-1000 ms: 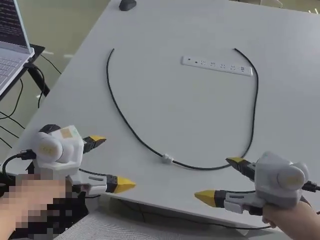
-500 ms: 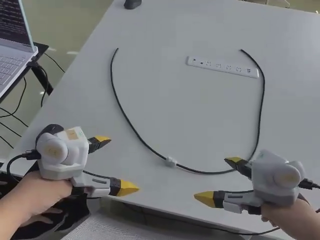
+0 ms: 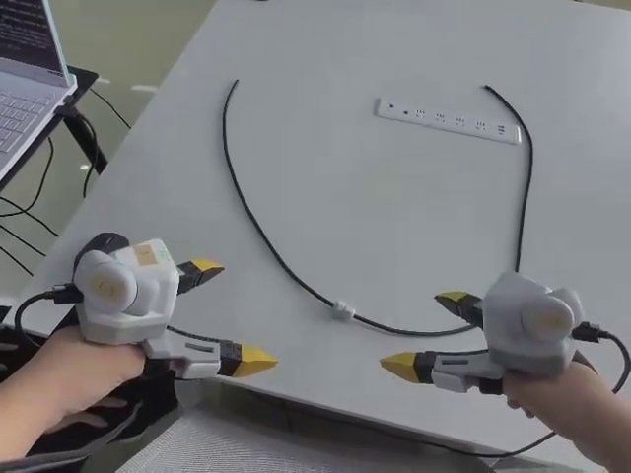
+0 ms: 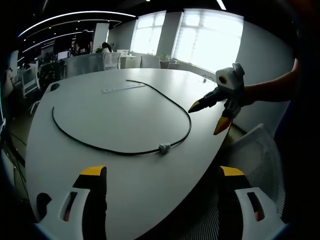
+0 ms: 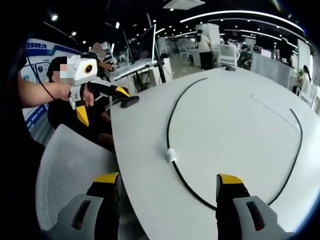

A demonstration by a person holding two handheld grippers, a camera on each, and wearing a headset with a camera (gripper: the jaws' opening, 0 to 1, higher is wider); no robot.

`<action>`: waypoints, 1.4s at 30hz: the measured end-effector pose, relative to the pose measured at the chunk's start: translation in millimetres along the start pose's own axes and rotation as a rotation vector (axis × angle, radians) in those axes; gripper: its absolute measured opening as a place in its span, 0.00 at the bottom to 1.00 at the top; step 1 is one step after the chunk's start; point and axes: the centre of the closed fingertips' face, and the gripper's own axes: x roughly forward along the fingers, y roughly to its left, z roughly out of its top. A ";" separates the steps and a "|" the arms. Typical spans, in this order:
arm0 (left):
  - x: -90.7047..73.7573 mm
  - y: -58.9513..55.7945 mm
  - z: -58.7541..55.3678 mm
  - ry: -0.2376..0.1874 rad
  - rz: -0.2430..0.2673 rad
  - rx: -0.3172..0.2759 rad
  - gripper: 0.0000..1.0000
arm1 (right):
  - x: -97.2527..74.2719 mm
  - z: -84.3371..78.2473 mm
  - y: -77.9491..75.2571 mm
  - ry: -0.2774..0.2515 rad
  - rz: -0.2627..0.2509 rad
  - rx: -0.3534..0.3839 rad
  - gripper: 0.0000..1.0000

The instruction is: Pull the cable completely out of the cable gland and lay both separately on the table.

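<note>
**Approach stage: nothing gripped, gland on the cable**

Looks like the opening step: closing in on the work, no hold taken yet. Left gripper hovering at the near left edge of the surface, jaws spread wide and empty. Right gripper at the near right edge, jaws likewise wide apart and holding nothing, upper tip near the cable but apart from it.

Cable lying flat in a broad U, both ends pointing far, bottom of the U near. Cable gland, small and white, threaded on at the bottom of the U, between the two grippers. Not yet separated.

Next move, as a judgement:
- Calls for two holds, one pair of jaws closing on the gland and the other on the cable just beside it.
- Needs the jaws brought low, since the thin cable lies flat on the surface.
- Then a pull along the cable's own line, not across it.
- Likely takes several regrips, as a long run of cable lies on either side of the gland.
- Ends with both pieces set down apart.

Count:
- one cable
- one cable gland
- two grippers
- one power strip, far right, inside the U
- one laptop, far left, off the surface
</note>
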 end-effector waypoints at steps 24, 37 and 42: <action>4.1 3.6 -19.3 0.023 -0.032 0.006 0.90 | 52.4 4.3 -8.1 0.163 0.024 -0.132 0.54; 3.5 13.3 -31.1 0.035 -0.053 0.003 0.89 | 82.8 0.0 -7.8 0.248 0.057 -0.159 0.41; 2.8 18.6 -36.2 0.034 -0.060 -0.004 0.88 | 92.7 -4.6 -8.4 0.299 0.067 -0.213 0.38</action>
